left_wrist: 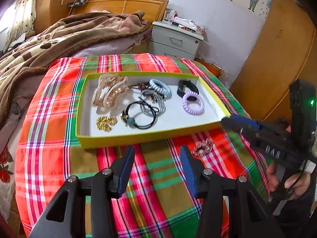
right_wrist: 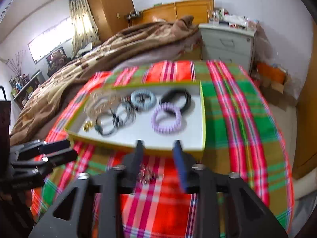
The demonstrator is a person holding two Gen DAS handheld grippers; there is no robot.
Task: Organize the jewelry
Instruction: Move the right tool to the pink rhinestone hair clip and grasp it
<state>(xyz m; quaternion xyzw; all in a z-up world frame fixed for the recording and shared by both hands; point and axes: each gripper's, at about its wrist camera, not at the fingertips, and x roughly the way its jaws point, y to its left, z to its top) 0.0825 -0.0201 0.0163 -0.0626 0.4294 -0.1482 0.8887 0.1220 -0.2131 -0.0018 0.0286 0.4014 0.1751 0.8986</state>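
Hovering with both grippers empty, left gripper and right gripper spread wide, I should centre my right fingers over the sparkly brooch lying on the cloth just before the box, then pinch gently.

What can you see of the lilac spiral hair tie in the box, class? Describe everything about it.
The lilac spiral hair tie is a closed ring of coiled cord that looks like glossy plastic. It lies flat on the white floor of the yellow-green box, toward its right end. Its far edge overlaps the black band behind it. Nothing grips it, and it looks intact.
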